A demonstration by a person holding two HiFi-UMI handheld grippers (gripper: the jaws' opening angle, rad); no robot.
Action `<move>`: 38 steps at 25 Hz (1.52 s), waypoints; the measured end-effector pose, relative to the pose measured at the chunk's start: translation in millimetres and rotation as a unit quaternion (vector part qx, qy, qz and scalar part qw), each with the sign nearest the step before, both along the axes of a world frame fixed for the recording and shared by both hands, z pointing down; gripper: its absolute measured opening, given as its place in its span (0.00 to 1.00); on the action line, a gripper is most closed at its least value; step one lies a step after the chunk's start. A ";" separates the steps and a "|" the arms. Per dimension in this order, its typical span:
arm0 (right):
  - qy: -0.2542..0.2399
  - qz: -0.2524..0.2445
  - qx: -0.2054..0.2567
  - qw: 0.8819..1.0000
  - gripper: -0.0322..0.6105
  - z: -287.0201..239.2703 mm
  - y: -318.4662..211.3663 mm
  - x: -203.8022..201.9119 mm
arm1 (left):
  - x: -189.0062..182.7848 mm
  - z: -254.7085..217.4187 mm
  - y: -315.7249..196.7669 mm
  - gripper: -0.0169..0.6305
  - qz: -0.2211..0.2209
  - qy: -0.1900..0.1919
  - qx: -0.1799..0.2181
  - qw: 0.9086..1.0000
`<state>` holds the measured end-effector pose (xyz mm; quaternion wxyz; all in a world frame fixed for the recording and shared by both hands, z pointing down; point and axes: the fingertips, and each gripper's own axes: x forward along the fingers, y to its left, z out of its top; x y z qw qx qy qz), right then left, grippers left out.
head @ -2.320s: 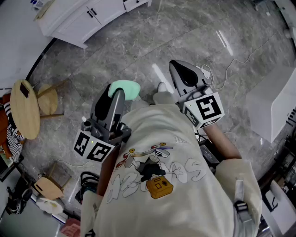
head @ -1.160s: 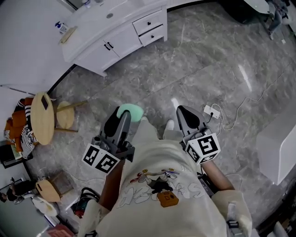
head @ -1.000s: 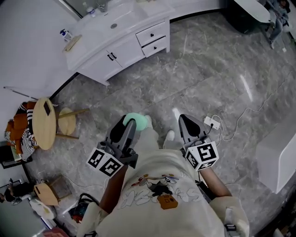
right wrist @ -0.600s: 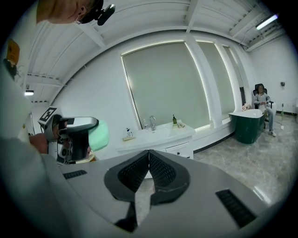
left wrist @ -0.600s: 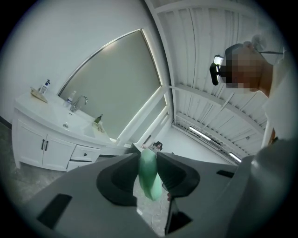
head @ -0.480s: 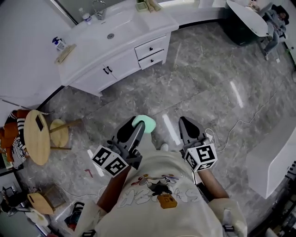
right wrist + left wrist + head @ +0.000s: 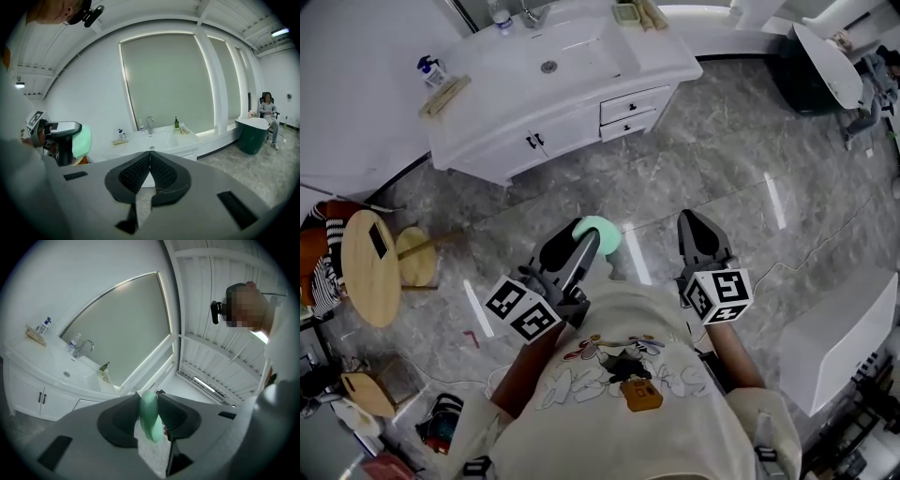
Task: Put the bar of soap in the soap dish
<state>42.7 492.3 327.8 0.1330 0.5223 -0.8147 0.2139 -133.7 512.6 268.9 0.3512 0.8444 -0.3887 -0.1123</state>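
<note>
The left gripper (image 7: pixel 584 242) sat just left of the head view's centre, above the grey marble floor (image 7: pixel 741 159). Its jaws were closed on a pale green bar of soap (image 7: pixel 600 232), which stuck out past the jaw tips toward the top of the frame. In the left gripper view the bar of soap (image 7: pixel 150 420) stood on edge, pinched between the two dark pads of the left gripper (image 7: pixel 149 401), with both pads pressed against its flat faces.

The right gripper (image 7: pixel 695 228) was right of centre in the head view, well apart from the left one. The right gripper view showed the jaws of the right gripper (image 7: pixel 150 157) brought fully together, tips touching, with nothing between them. At the left edge of that same view the bar of soap (image 7: pixel 83 140) showed again in the other gripper's hold.

Across the top of the head view ran a white vanity with a worktop (image 7: pixel 666 52), a sunken basin (image 7: pixel 577 54) and a tap (image 7: pixel 532 11) behind it. A small greenish dish (image 7: pixel 625 13) lay on the worktop just right of the basin, far from the soap. A pump bottle (image 7: pixel 427 67) stood at the worktop's left end. Two drawers (image 7: pixel 636 106) faced the floor below. A round wooden table (image 7: pixel 358 267) stood at the left edge.
</note>
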 end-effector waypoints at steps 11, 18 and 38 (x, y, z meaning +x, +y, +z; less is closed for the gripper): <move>0.003 0.015 -0.005 1.000 0.06 7.8 -60.5 -28.4 | -36.1 11.6 -68.2 0.24 0.003 0.020 -0.002 1.000; -0.002 0.008 -0.002 1.000 0.06 14.3 -108.0 -14.4 | -17.1 16.5 -114.0 0.24 0.008 0.014 -0.005 1.000; -0.038 -0.045 0.032 0.998 0.06 9.6 -388.5 114.2 | 124.3 3.3 -376.5 0.24 -0.034 -0.024 0.001 0.999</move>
